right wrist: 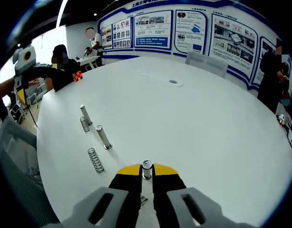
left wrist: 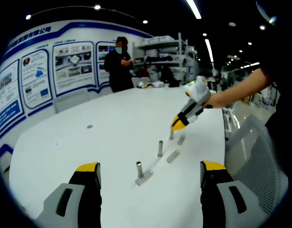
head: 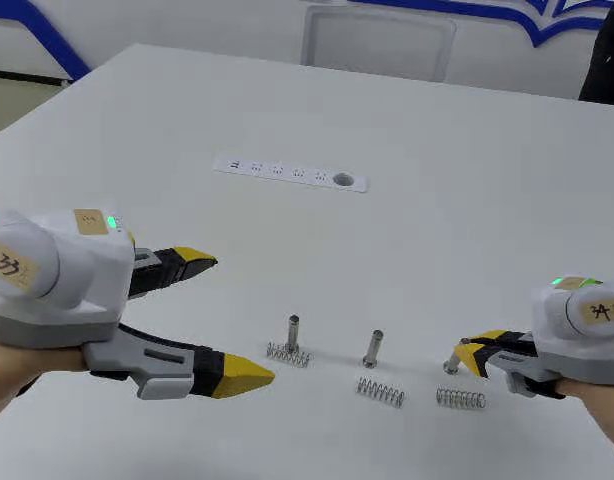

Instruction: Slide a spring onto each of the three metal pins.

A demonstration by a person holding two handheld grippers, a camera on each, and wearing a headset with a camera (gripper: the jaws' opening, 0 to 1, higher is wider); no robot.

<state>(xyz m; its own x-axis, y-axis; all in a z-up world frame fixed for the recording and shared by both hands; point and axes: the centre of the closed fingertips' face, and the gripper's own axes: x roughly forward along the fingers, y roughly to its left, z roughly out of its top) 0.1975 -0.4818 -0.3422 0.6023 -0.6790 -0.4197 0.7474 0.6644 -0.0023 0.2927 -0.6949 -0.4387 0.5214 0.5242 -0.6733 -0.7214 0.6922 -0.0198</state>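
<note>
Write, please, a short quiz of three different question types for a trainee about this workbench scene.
1. True or false: one of the three steel coil springs already sits on one of the three upright metal pins.
2. What does the right claw hold? A) a spring B) the metal pin at the row's end C) nothing
3. Fill in: the left claw is ____.

Key: 1 false, all three springs lie flat on the white table; 2 B; 3 open.
</note>
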